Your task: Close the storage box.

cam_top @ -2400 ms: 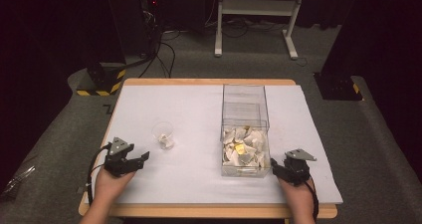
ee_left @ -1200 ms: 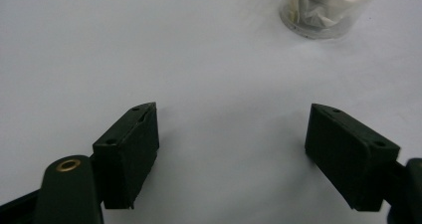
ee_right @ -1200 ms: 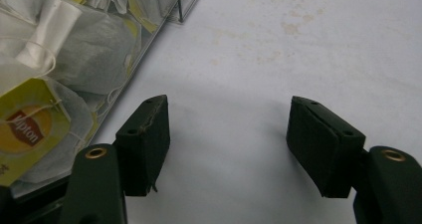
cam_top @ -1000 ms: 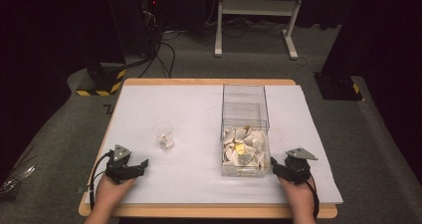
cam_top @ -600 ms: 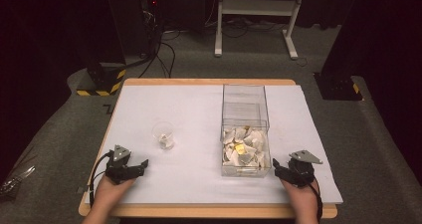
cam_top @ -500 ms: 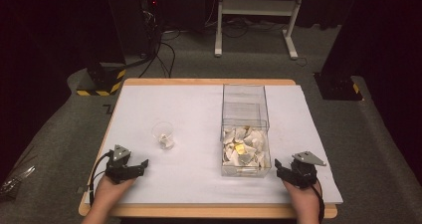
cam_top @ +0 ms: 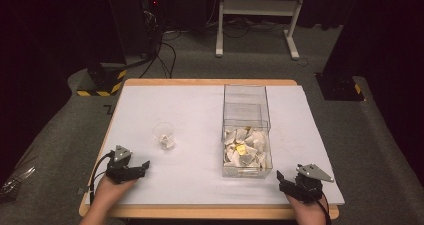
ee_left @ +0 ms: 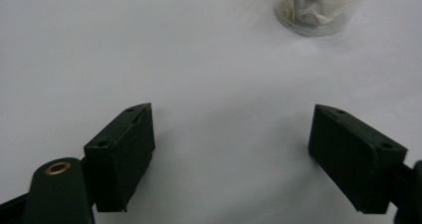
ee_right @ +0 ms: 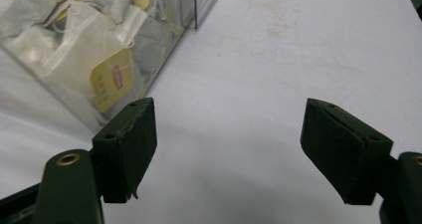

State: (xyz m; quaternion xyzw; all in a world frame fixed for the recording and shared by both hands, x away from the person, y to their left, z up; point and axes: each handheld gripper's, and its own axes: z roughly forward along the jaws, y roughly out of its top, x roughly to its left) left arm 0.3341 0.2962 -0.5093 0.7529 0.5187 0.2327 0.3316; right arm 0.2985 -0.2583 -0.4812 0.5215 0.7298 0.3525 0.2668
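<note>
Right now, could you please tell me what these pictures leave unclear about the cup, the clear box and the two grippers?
- Cup: too small in the high view to name its contents; the left gripper view cuts it off at the top edge.
- Clear box: its far compartment looks empty, but glare blurs it; the right gripper view crops the box.
- Tea bags: label print unreadable.
- Left gripper and right gripper: the hands hide their rear parts.

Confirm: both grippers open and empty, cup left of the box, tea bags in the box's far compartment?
Wrong compartment. The tea bags lie in the near compartment of the box; the far one is empty, as the high view shows. The rest holds: left gripper and right gripper open and empty, cup left of the box.
</note>
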